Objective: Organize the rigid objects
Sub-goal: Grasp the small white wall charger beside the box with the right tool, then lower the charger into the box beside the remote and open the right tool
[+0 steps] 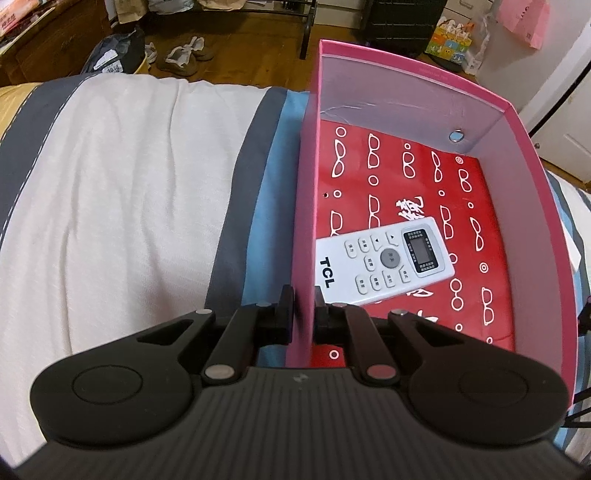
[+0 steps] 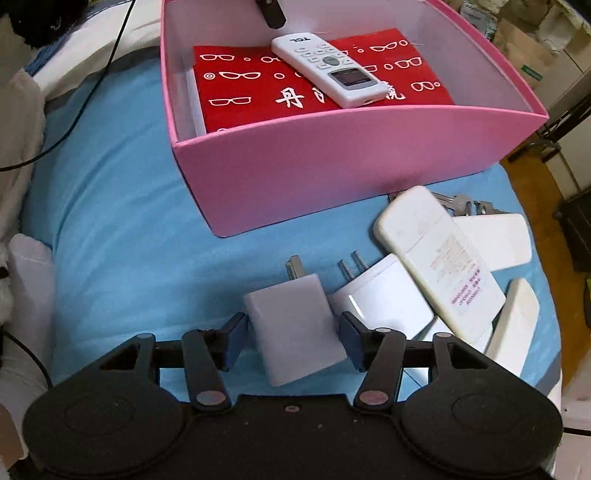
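A pink box [image 1: 532, 206] [image 2: 332, 173] stands on the bed. Inside lie a red glasses-print packet [image 1: 406, 177] [image 2: 258, 92] and a white TCL remote [image 1: 384, 258] [image 2: 332, 70]. My left gripper [image 1: 303, 302] is shut on the box's near left wall. In the right wrist view my right gripper [image 2: 291, 328] is open, its jaws on either side of a pale grey plug adapter [image 2: 295, 328] that lies on the blue sheet. A second white adapter [image 2: 384, 299], a white remote face down [image 2: 439, 258] and other white pieces lie to the right.
Keys [image 2: 461, 203] lie by the box's front wall. The bed has a white blanket [image 1: 110, 203] and a blue sheet [image 2: 122, 221]. Shoes [image 1: 184, 55] and a black rack [image 1: 306, 29] stand on the wooden floor beyond. A black cable [image 2: 92, 85] runs at left.
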The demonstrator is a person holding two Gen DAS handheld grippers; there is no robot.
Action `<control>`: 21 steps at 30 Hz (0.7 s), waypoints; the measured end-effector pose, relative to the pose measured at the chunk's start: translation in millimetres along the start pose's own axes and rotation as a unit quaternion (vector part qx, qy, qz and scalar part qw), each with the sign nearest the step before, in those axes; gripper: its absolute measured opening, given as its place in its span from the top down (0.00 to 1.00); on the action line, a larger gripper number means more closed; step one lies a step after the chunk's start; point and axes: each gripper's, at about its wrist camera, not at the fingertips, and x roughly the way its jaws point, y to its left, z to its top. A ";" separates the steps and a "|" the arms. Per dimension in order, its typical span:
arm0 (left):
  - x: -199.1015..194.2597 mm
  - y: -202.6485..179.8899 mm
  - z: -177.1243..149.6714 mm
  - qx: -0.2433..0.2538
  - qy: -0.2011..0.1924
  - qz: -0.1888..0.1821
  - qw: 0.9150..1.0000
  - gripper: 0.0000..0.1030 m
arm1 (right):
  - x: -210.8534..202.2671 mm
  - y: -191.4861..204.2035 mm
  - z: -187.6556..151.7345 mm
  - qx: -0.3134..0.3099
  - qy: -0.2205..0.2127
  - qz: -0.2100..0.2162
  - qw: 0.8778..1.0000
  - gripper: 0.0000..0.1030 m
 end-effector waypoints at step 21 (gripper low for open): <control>-1.1 -2.2 -3.3 0.011 -0.014 0.003 1.000 0.92 | -103.8 -18.3 5.1 0.186 -0.163 -0.025 0.969 0.96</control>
